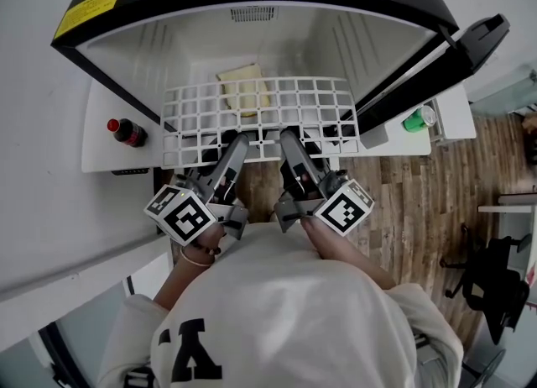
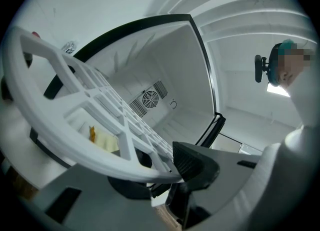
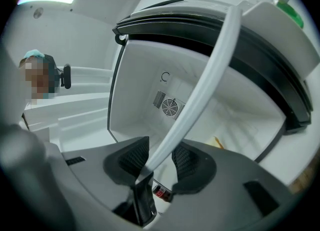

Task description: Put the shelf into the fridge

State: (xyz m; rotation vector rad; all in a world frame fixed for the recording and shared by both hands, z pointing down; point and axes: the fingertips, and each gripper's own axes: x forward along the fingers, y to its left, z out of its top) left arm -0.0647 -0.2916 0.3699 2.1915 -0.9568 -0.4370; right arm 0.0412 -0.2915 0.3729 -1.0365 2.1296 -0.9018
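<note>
A white grid shelf (image 1: pixel 260 113) lies level across the mouth of the open black fridge (image 1: pixel 151 50), its front rim toward me. My left gripper (image 1: pixel 237 141) and right gripper (image 1: pixel 289 136) reach side by side to that rim near its middle. In the left gripper view the shelf rim (image 2: pixel 85 145) runs between the jaws of the left gripper (image 2: pixel 160 167) and touches the ribbed pad (image 2: pixel 192 162). In the right gripper view the rim (image 3: pixel 210 75) passes between the jaws of the right gripper (image 3: pixel 159 157), with a small gap at one pad (image 3: pixel 187 162).
A yellow packet (image 1: pixel 243 84) lies on the fridge floor under the shelf. The open door (image 1: pixel 436 59) stands at the right with a green bottle (image 1: pixel 417 119) in its rack. A cola bottle (image 1: pixel 127 132) lies on the white surface at the left. An office chair (image 1: pixel 495 285) stands on the wooden floor.
</note>
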